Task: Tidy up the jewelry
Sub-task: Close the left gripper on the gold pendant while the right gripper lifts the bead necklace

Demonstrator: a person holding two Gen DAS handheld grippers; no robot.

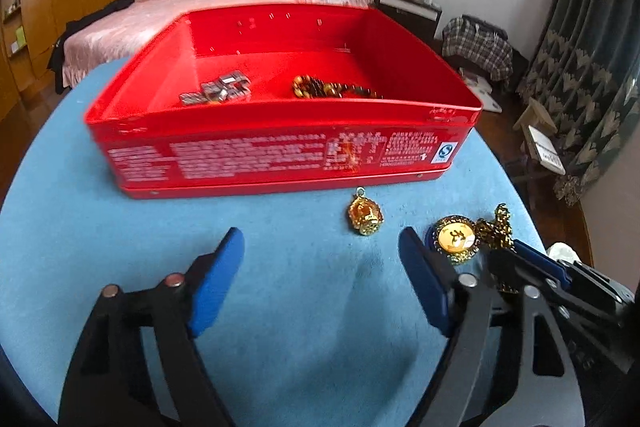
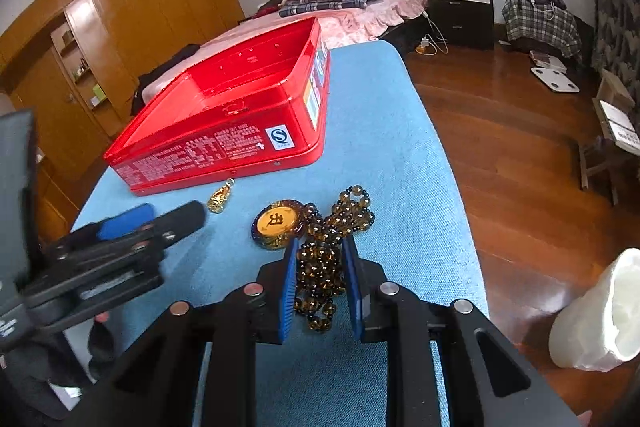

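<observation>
Left tool (image 1: 320,283) hangs released over the blue bench (image 1: 280,307), jaws wide apart with nothing between them. Right tool (image 2: 318,283) is clenched on a brown bead necklace (image 2: 320,267) lying on the bench; its round gold medallion (image 2: 276,223) sits just beyond the tool at 11 o'clock. A small gold pendant (image 1: 364,215) lies loose just before the red tin (image 1: 280,155). Inside the tin: a silver bracelet (image 1: 218,91) at 9 o'clock, a brown bead bracelet (image 1: 328,89) at 3 o'clock
</observation>
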